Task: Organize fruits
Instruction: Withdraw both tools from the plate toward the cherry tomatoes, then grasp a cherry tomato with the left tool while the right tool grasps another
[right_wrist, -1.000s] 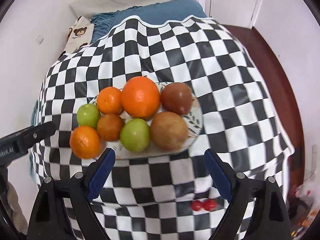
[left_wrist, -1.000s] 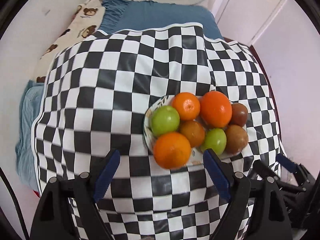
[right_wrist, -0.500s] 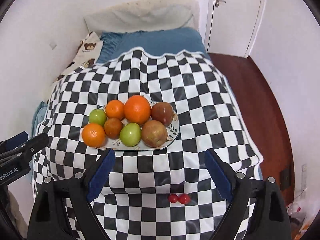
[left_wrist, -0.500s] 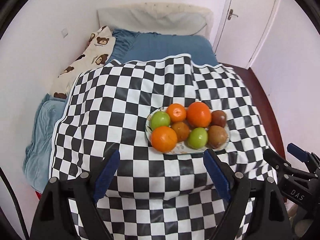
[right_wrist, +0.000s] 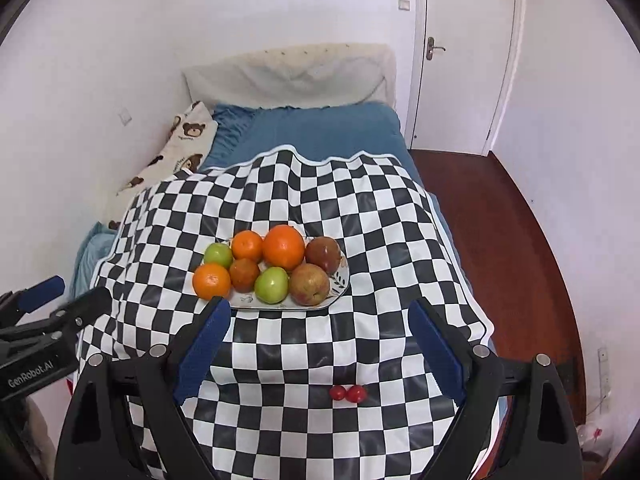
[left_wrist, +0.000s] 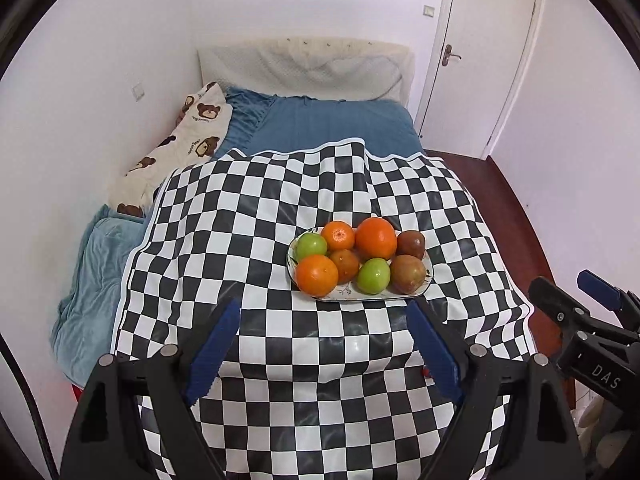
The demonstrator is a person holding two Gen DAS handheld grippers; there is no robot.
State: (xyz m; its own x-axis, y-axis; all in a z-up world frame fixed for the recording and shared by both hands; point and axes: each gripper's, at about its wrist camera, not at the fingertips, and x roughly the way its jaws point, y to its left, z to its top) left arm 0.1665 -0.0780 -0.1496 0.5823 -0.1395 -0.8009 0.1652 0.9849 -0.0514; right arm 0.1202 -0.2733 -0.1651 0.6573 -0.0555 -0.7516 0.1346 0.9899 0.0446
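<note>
left gripper [left_wrist: 324, 344]: jaws wide apart, holding nothing, near side of plate
right gripper [right_wrist: 320, 346]: jaws wide apart, holding nothing
plate [right_wrist: 340, 286]: on checkered cloth [right_wrist: 280, 192] over the bed, carries oranges, green apples, reddish fruits touching
cherry tomatoes [right_wrist: 347, 393]: two, touching, on cloth near the right gripper

We see our right gripper [right_wrist: 320, 344] spread wide and empty above the checkered cloth [right_wrist: 360, 200]. Ahead sits the plate [right_wrist: 342, 276], packed with oranges [right_wrist: 283, 247], green apples [right_wrist: 272, 285] and reddish apples [right_wrist: 309, 284]. Two cherry tomatoes [right_wrist: 347, 393] lie touching on the cloth, near us. The left gripper [right_wrist: 60, 304] pokes in at the left edge.
</note>
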